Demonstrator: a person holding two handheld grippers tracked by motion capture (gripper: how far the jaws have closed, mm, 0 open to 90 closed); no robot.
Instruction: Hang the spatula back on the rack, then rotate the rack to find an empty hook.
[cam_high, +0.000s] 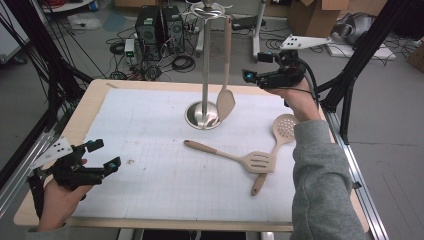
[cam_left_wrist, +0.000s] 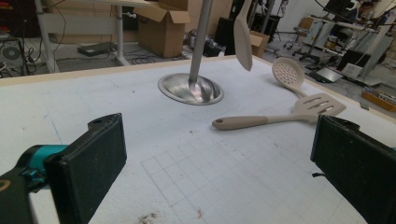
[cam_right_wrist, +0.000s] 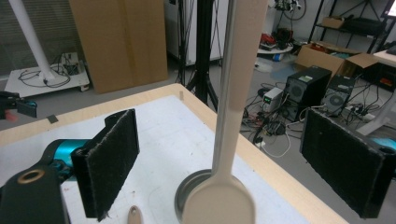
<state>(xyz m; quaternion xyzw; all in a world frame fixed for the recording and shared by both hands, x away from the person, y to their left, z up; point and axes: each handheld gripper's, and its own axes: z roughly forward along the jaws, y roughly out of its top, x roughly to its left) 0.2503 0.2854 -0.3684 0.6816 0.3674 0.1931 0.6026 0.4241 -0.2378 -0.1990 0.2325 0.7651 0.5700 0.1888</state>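
On the white gridded mat (cam_high: 150, 150), the work in hand was hanging utensils on the steel stand (cam_high: 205, 65). One beige spoon (cam_high: 226, 90) hung from the stand's top hook, beside the pole, bowl down and just above the round base (cam_high: 202, 116). Long axis near vertical, handle end up at the hook.

The right gripper (cam_high: 256, 76) was held at handle height, beside the hanging spoon. In the right gripper view the jaws stood wide, and the spoon's handle (cam_right_wrist: 232, 93) passed between the pads without touching either. Judged: release step done, spoon left to hang.

The left gripper (cam_high: 104, 156) rested low at the near left of the mat, jaws open, nothing between them.

Two utensils were left lying on the mat: a slotted turner (cam_high: 235, 157) and a perforated skimmer (cam_high: 276, 145), the turner's head lying over the skimmer's handle. Turner's long axis ran left to right, handle toward the stand's near side; skimmer's ran near to far, head away from the person.

Next move, judged: draw the right gripper clear of the handle without nudging it, then come down on the turner's handle, which lies on top.
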